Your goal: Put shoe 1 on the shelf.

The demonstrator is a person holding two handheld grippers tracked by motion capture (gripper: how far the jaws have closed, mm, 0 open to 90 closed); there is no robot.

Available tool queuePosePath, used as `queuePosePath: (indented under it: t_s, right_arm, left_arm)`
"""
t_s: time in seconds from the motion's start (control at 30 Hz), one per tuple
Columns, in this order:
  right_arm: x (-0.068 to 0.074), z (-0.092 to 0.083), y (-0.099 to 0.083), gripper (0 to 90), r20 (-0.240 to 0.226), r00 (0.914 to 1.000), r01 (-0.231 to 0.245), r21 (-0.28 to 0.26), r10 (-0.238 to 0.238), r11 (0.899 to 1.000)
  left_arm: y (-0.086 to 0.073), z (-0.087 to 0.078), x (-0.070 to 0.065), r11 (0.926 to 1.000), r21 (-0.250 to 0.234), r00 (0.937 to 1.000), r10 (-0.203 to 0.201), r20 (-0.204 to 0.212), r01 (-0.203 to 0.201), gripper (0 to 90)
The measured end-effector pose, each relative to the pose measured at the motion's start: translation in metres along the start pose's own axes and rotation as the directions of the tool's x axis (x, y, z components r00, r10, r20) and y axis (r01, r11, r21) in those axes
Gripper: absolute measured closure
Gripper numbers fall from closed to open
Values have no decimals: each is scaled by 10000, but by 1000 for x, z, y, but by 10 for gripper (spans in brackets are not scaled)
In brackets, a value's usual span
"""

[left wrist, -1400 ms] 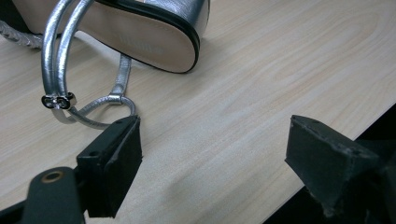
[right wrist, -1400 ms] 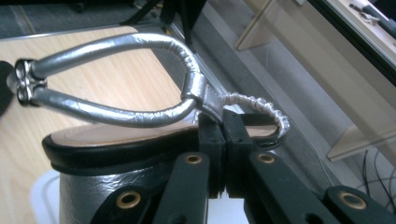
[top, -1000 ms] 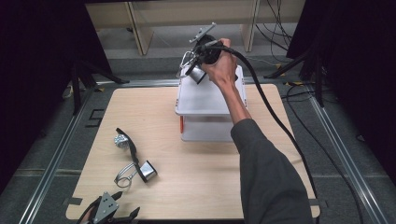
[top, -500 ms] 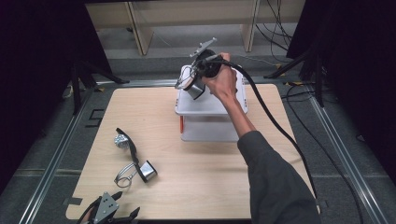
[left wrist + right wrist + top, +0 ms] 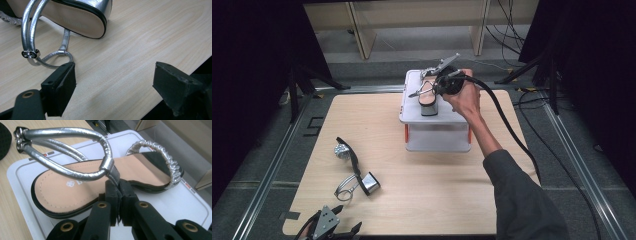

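Note:
A silver strappy sandal (image 5: 428,98) with a tan insole (image 5: 75,185) is over the top of a white stand (image 5: 437,134). My right gripper (image 5: 435,89) is shut on its silver ankle strap (image 5: 111,168), and the pads (image 5: 112,191) pinch the strap just above the sole's edge. Whether the sole rests fully on the stand I cannot tell. The matching sandal (image 5: 357,172) lies on its side on the wooden table, heel (image 5: 82,20) toward my left gripper (image 5: 337,226). That gripper (image 5: 115,87) stands open at the table's near edge, close to the strap loop (image 5: 53,60) and holding nothing.
The wooden table (image 5: 427,195) is framed by metal rails. The white stand (image 5: 160,202) has a raised rim and orange side parts. The right gripper's thick black cable (image 5: 507,125) trails off to the right. Wooden furniture legs and cables stand beyond the far edge.
My right hand has brought the held sandal down and nearer, from above the stand's far edge onto its top. The left gripper and the other sandal have stayed put.

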State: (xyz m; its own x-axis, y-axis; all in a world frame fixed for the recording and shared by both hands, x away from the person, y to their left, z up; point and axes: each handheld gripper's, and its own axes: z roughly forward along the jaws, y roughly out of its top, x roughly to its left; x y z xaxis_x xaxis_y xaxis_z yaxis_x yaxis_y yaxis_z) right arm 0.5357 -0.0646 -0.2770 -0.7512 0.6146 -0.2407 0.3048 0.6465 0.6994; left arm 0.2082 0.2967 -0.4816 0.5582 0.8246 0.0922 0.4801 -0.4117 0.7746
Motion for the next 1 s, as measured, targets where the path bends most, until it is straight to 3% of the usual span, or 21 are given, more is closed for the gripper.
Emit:
queuePosePath:
  t_s: [0.27, 0.43, 0.47, 0.5, 0.53, 0.57, 0.6, 0.67, 0.73, 0.77, 0.83, 0.9, 0.93, 0.97, 1.0]
  right_arm:
    - [-1, 1, -2, 868, -70, 9999, 102, -16, -102, 9999]
    - [-3, -2, -1, 806, 23, 9995, -307, -67, 307, 9995]
    - [-5, -7, -1, 698, 41, 9987, -501, -152, 501, 9986]
    - [-5, -7, -1, 698, 41, 9987, -501, -152, 501, 9986]
    - [-5, -10, -1, 591, 121, 9975, -693, -29, 693, 9976]
    - [-4, -12, -2, 540, 113, 9965, -831, 101, 830, 9965]
    - [2, -19, -4, 465, 314, 9945, -1008, 186, 1002, 9947]
    - [10, -31, -6, 401, 357, 9935, -1080, 76, 1076, 9941]
    - [21, -43, -9, 388, 150, 9906, -1360, -85, 1362, 9907]
    - [21, -43, -9, 388, 150, 9906, -1360, -85, 1362, 9907]
    - [38, -58, -14, 378, -247, 9911, -1318, -335, 1310, 9907]
    - [45, -62, -16, 379, -309, 9930, -1151, -525, 1136, 9920]
    - [57, -66, -19, 374, -526, 9977, -447, -592, 416, 9972]
    - [57, -66, -19, 374, -526, 9977, -447, -592, 416, 9972]
    - [72, -68, -24, 371, -726, 9973, -176, -485, 141, 9987]
  left_arm:
    - [0, 0, 0, 10000, -8, 10000, 6, -8, -6, 179]
    - [0, 0, 0, 10000, -10, 10000, 24, -31, -24, 179]
    - [0, 0, 0, 10000, -70, 10000, -35, -5, 35, 179]
    - [0, 0, 0, 10000, -63, 10000, -28, -13, 28, 179]
    - [0, 0, 0, 10000, -72, 10000, -37, -12, 37, 179]
    - [0, 0, 0, 10000, -70, 10000, -31, -13, 31, 179]
    - [0, 0, 0, 9998, -111, 9999, -143, 62, 144, 179]
    - [1, -1, 0, 9999, -57, 9999, -108, 130, 108, 179]
    - [1, -1, 2, 9999, 101, 10000, 36, -3, -36, 179]
    - [1, -1, 2, 9999, 101, 10000, 36, -3, -36, 179]
    - [0, -1, 1, 9999, -20, 9999, -105, -11, 105, 180]
    - [0, -2, 2, 10000, 7, 10000, -81, -19, 81, 179]
    - [1, -2, 2, 9999, -34, 9999, -152, -32, 152, 179]
    - [1, -2, 2, 9999, -34, 9999, -152, -32, 152, 179]
    - [1, -2, 1, 9991, -230, 9993, -366, 41, 367, 179]
